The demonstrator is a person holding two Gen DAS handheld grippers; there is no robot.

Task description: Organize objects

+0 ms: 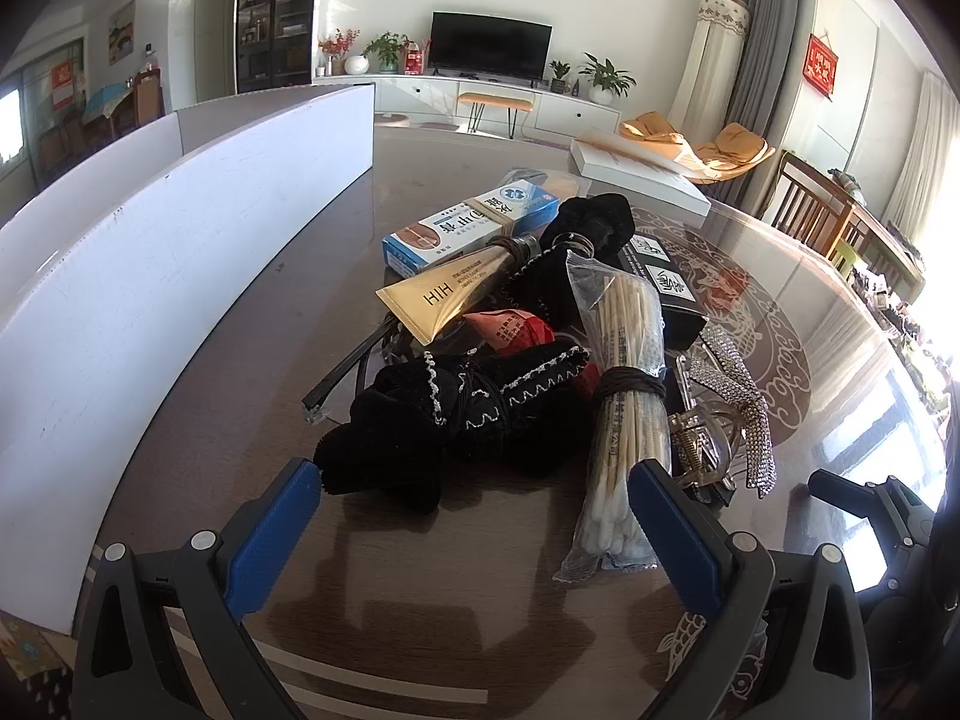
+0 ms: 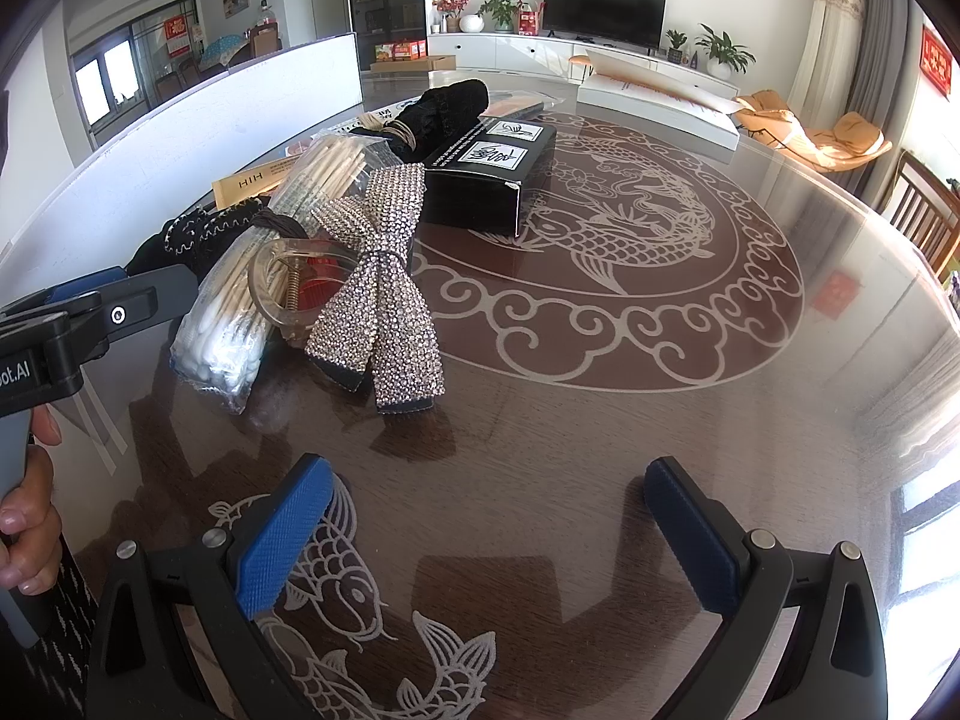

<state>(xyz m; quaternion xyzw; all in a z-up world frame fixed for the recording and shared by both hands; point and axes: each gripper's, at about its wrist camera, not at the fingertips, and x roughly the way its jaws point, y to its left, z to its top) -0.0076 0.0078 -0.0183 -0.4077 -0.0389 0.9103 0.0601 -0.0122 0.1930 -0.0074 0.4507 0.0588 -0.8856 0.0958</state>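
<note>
On the dark glossy worktop [image 2: 600, 420] with a pale fish and cloud pattern lies a pile of small things. The left gripper [image 1: 474, 516] hangs low over the near edge of the pile; its blue-padded fingers [image 1: 270, 540] stand wide apart and hold nothing. Between them, a little farther, is a black velvet cloth piece with white stitching [image 1: 456, 402], tied around with a dark cord. Just beside the right finger lies a clear plastic bag of wooden cotton swabs [image 1: 624, 396], bound in the middle with a brown band; its near end touches the worktop.

Farther in the pile, a gold tube with the letters HIH [image 1: 444, 294] leans over a blue and white carton box [image 1: 474, 222]. A small red packet [image 1: 510, 327] shows under the tube. To the right of the swabs lies a silver rhinestone bow [image 2: 372, 282] resting against a clear plastic hair claw with a metal spring [image 2: 282, 294]. Behind the bow stands a black cardboard box with white labels [image 2: 492, 174]. A tall white panel [image 1: 150, 252] runs along the left side of the worktop.

The right gripper [image 2: 486, 540] is near and right of the pile, well apart from it, over a bare part of the worktop. Its fingers [image 2: 282, 540] are also spread wide and are empty. At the left edge of the right wrist view, a hand [image 2: 24, 516] grasps the handle of the left gripper.
</note>
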